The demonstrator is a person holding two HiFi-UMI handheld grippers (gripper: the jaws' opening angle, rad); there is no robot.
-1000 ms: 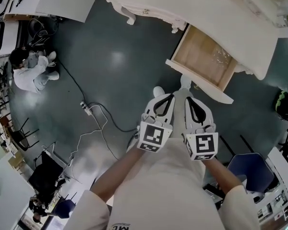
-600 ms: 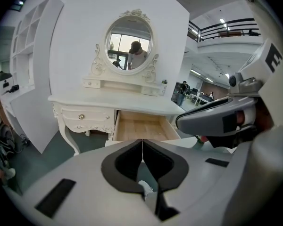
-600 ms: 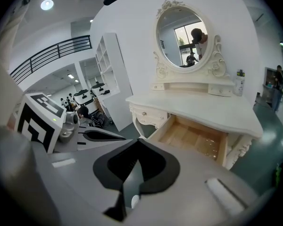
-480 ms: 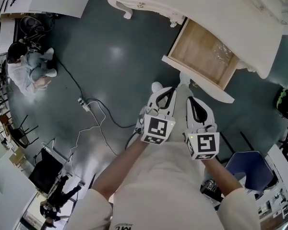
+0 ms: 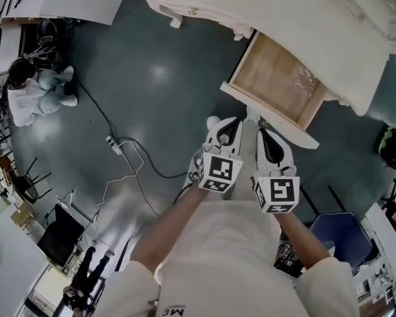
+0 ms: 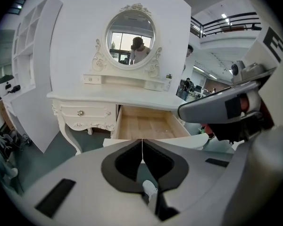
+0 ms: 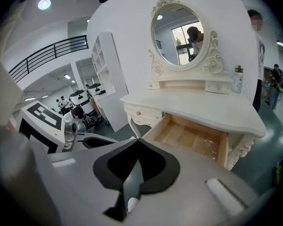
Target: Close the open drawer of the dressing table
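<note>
Now the person stands nearer the dressing table (image 5: 297, 18) than a second ago, and both tools have come forward too. The left gripper (image 5: 233, 123) and the right gripper (image 5: 261, 132), held side by side, point at the white front panel (image 5: 287, 125) of the open drawer (image 5: 277, 78), where a wider strip of floor (image 5: 158, 111) lay between them a second back. In the head view their tips sit just short of the panel or over its edge; whether either touches it cannot be told. Each claw's jaws are pressed together with nothing between them, as the left gripper view and the right gripper view both show. The drawer itself has not budged. It is pulled well out from under the table, its bare wooden bottom open to view apart from what looks like a scrap of clear film (image 5: 303, 78). The approach appears nearly done and the push not yet begun. The closed tips would serve as blunt bumpers against the panel, and a square shove looks the likely call, since an off-centre one could skew the drawer.
</note>
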